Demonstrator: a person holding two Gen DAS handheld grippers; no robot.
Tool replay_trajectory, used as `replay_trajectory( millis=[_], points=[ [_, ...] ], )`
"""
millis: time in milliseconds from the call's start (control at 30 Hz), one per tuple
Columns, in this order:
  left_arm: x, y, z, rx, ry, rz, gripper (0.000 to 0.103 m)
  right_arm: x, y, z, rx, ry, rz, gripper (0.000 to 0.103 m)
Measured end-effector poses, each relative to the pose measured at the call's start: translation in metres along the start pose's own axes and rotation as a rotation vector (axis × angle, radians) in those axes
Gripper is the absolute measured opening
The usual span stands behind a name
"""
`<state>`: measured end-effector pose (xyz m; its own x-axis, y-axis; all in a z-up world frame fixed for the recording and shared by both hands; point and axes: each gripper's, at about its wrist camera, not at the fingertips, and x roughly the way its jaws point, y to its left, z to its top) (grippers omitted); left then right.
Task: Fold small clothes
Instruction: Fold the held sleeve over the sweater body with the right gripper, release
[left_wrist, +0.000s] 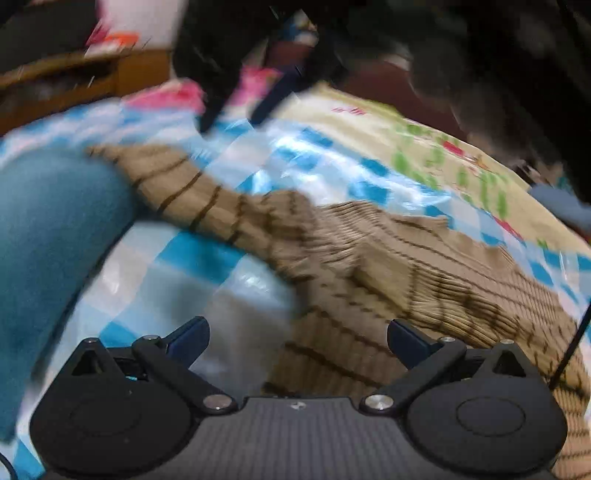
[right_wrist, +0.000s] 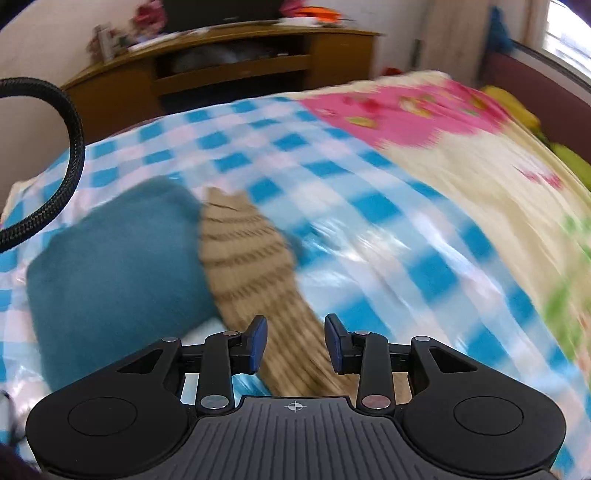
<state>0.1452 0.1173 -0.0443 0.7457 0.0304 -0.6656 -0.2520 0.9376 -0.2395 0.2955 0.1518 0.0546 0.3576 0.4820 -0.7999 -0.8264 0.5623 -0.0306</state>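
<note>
Colours and patterns on the bed

The sheet (right_wrist: 332, 177) is glossy blue-and-white check. The knit garment (left_wrist: 424, 273) is tan with thin dark brown stripes; the folded cloth (right_wrist: 118, 273) beside it is plain teal. The blanket (right_wrist: 461, 155) is cream with pink and green prints. Both grippers, left (left_wrist: 297, 341) and right (right_wrist: 295, 341), are black with blue pads (right_wrist: 258, 343). The cabinet (right_wrist: 229, 66) is orange-brown wood.

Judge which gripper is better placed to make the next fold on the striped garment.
Probably left: the left gripper hangs open over the striped garment's wide body, while the right gripper, also open, faces only a narrow end.
</note>
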Motion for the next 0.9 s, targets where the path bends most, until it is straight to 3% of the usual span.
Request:
replay_trajectory(
  millis=[133,367,433,533,633,733,900],
  points=[
    [0.004,0.013,0.001,-0.07,0.014,-0.011,0.103,0.039,0.035,0.036,-0.081,0.028,0.039,0.044],
    [0.003,0.016,-0.002,-0.082,0.008,-0.022,0.103,0.097,0.073,0.067,-0.169,0.077,0.016,0.045],
    [0.004,0.017,-0.002,-0.084,0.008,-0.019,0.103,0.109,0.08,0.069,-0.188,0.081,-0.022,0.04],
    [0.007,0.016,-0.001,-0.073,0.009,-0.01,0.103,0.115,0.08,0.07,-0.173,0.086,-0.083,0.014],
    [0.006,0.013,-0.003,-0.057,0.001,-0.002,0.103,0.095,0.066,0.07,-0.114,0.038,-0.102,0.011],
    [0.004,0.013,-0.003,-0.061,-0.01,-0.012,0.103,0.048,0.036,0.062,0.003,-0.066,-0.113,0.011],
    [-0.001,0.002,-0.008,-0.006,-0.041,-0.014,0.103,-0.062,-0.036,0.002,0.296,-0.268,-0.142,0.011]
  ],
)
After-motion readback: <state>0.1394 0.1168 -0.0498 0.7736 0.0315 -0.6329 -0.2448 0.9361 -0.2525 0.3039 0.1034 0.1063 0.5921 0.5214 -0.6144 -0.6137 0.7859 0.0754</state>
